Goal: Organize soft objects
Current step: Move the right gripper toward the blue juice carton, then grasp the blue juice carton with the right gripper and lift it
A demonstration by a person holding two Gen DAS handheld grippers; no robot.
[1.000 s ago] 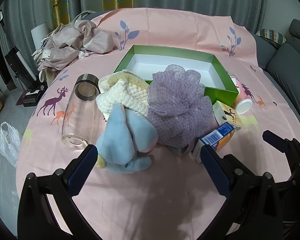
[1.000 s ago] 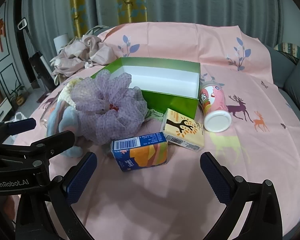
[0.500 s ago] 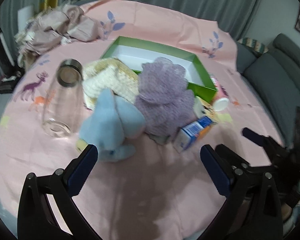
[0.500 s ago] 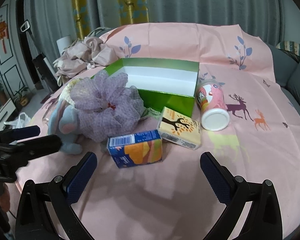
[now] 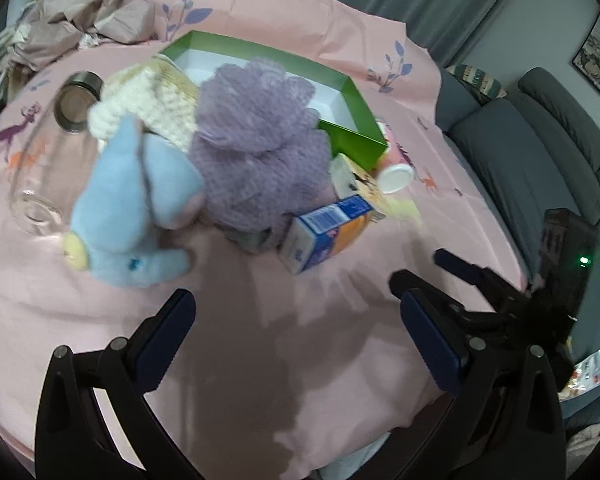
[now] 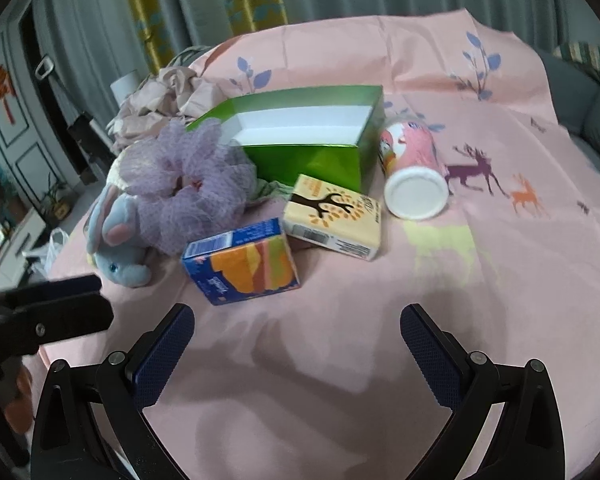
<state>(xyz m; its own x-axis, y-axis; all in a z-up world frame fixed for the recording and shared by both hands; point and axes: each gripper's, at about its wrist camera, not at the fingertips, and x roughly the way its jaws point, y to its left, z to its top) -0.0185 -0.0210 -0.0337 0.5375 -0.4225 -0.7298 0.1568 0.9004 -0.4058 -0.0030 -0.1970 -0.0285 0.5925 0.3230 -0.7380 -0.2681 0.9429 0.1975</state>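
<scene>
On the pink cloth lie a blue plush rabbit (image 5: pixel 136 204) (image 6: pixel 118 236), a purple mesh bath puff (image 5: pixel 256 140) (image 6: pixel 188 188) and a cream knitted piece (image 5: pixel 148 100), heaped in front of an empty green box with a white inside (image 5: pixel 340 92) (image 6: pixel 300 136). My left gripper (image 5: pixel 296 328) hovers open above bare cloth, short of the rabbit and puff. Lower and nearer the table edge, my right gripper (image 6: pixel 296 336) is open, with nothing between its fingers. The other gripper's dark fingers (image 6: pixel 56 304) show at the left in the right wrist view.
A blue-and-orange carton (image 6: pixel 244 264) (image 5: pixel 328 232), a yellow tissue pack (image 6: pixel 332 216), a pink cup on its side (image 6: pixel 412 168) and a clear glass bottle (image 5: pixel 48 148) lie around the heap. Crumpled beige cloth (image 5: pixel 72 20) sits far left. A grey sofa (image 5: pixel 540 140) stands right.
The left gripper has risen and swung right, now looking down on the heap from higher. The right gripper has drawn back slightly. Both stay open; no object has moved.
</scene>
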